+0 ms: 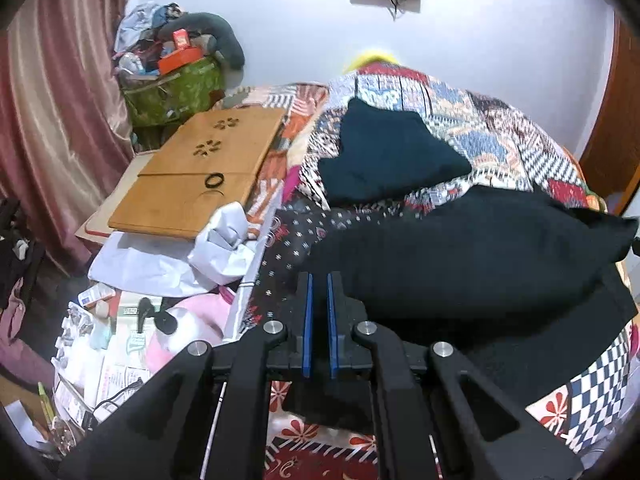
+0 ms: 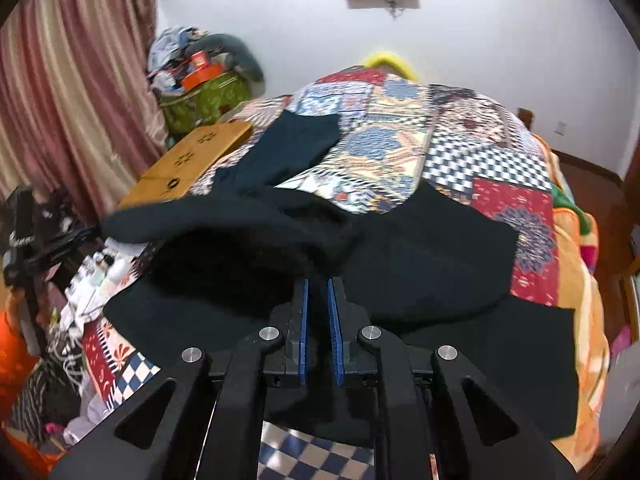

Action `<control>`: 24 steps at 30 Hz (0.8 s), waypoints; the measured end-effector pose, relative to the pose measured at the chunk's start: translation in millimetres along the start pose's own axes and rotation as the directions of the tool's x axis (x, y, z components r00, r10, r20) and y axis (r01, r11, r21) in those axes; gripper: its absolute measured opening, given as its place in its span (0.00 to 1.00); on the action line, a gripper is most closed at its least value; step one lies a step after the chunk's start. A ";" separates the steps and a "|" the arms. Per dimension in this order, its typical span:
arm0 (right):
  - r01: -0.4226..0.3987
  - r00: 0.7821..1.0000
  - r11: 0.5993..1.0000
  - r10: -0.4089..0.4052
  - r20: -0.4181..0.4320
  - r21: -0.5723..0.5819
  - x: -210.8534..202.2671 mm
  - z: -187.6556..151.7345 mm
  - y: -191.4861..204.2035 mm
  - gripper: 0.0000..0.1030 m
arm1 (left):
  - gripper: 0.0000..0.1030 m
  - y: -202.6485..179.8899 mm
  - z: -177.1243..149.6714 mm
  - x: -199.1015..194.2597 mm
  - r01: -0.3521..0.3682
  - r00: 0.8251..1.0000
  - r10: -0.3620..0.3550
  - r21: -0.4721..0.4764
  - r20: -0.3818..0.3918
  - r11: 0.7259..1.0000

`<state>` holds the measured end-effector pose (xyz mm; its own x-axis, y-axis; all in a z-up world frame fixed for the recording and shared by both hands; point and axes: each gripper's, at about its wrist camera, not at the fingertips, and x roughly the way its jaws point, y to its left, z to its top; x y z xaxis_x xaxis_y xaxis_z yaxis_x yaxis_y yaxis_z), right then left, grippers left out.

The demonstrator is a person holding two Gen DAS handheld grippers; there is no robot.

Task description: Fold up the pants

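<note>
Dark black-green pants lie across a patchwork quilt on a bed. One leg stretches away toward the far side. A fold of the pants is raised in a hump in front of both grippers. My left gripper has its blue-padded fingers nearly together at the left edge of the pants; cloth lies under and around them. My right gripper is likewise nearly closed, with the pants draped around its tips. The quilt shows in the right wrist view too.
A wooden lap tray with a black hair tie lies on the bed's left side. White papers and clutter sit beside it. A green bag of items stands by the pink curtain. An orange blanket hangs at the right edge.
</note>
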<state>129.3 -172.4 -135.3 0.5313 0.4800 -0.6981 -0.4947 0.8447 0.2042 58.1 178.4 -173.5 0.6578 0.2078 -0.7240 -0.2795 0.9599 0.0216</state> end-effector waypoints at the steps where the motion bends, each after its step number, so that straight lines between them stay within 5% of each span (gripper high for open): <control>1: 0.013 1.000 1.000 -0.013 0.001 0.009 -2.0 0.8 -2.4 0.10 | 0.06 0.2 1.3 -4.9 0.002 1.000 -0.002 0.002 0.012 1.000; 4: 0.047 0.999 0.999 -0.047 0.019 0.025 -10.1 4.4 -10.3 0.14 | 0.06 -5.4 9.6 -14.9 0.022 0.999 -0.023 0.019 0.034 1.000; 6: 0.078 0.996 0.997 -0.079 0.034 0.022 -13.9 9.0 -14.4 0.30 | 0.06 -11.9 16.2 -14.5 0.039 0.999 -0.040 0.031 0.029 0.999; 12: 0.150 0.987 0.988 -0.149 0.058 -0.016 -11.1 25.5 -22.4 0.52 | 0.15 -47.5 37.1 4.7 0.080 0.997 -0.079 0.111 -0.017 0.991; 24: 0.157 0.985 0.988 -0.157 -0.075 -0.005 66.6 67.7 -72.7 0.55 | 0.65 -110.7 82.9 70.1 0.092 0.995 -0.083 0.224 -0.049 0.970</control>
<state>247.2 -185.8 -150.2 0.5497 0.3222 -0.7708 -0.4084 0.9085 0.0885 193.1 102.3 -169.4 0.6436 0.1183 -0.7562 -0.0541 0.9925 0.1093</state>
